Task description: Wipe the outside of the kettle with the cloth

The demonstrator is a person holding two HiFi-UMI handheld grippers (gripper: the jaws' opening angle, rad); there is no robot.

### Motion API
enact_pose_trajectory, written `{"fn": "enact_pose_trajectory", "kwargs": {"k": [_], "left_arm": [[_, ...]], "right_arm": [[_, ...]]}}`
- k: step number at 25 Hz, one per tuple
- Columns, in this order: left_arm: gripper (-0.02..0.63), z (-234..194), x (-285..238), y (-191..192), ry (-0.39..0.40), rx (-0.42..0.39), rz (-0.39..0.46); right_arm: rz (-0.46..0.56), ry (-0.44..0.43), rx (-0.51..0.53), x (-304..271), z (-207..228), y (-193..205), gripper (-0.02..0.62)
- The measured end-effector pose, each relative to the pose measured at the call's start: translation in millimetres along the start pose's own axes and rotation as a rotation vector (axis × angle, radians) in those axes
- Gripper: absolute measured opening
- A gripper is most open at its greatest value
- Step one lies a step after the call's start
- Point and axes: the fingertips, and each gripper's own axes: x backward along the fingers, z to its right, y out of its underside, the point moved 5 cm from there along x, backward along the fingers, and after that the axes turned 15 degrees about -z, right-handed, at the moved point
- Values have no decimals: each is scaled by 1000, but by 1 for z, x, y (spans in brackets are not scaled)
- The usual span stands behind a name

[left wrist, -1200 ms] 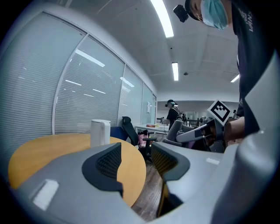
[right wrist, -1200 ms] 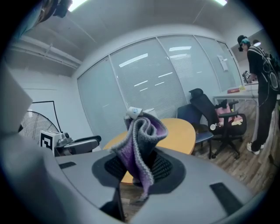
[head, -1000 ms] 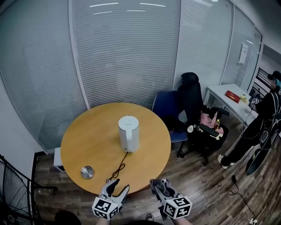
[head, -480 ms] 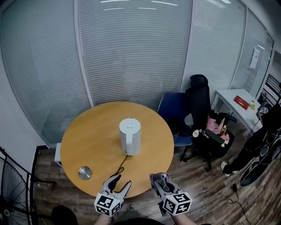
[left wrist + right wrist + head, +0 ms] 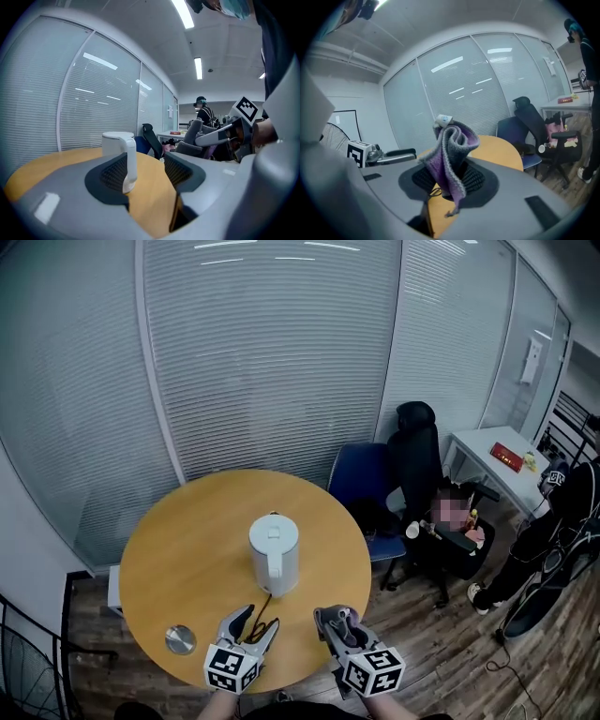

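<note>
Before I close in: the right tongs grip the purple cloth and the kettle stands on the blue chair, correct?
No. The head view shows the kettle standing on the round wooden table, not the blue chair. The right tongs do grip the purple cloth.

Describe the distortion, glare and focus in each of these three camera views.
Head view: fisheye bows the frosted glass wall, with reflected light streaks along its top. Left gripper view: dark rounded corners, the white plastic kettle reasonably sharp. Right gripper view: same vignette, the purple-grey knitted cloth crisp, more streaks on the glass.
</note>
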Motion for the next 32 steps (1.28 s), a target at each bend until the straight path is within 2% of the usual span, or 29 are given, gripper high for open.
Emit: {"fn": "enact_pose_trajectory", "kwargs": {"k": [7, 12, 19, 30, 31, 32], "left_arm": [[265, -32, -43, -11, 45, -45, -39], [270, -41, -68, -18, 85, -78, -56], [272, -45, -89, -17, 65, -56, -68], [267, -43, -107, -16, -14, -31, -112], [262, -42, -109, -14, -16, -31, -119], [227, -42, -109, -14, -19, -22, -121]], "right_arm": [[26, 49, -9, -37, 1, -19, 112], [43, 73, 40, -61, -4, -37, 112], [83, 100, 173, -83, -8, -68, 113], [77, 31, 307, -120, -1, -97, 112], [72, 22, 319, -123, 0, -97, 112], [65, 12, 327, -126, 1, -96, 112]]}}
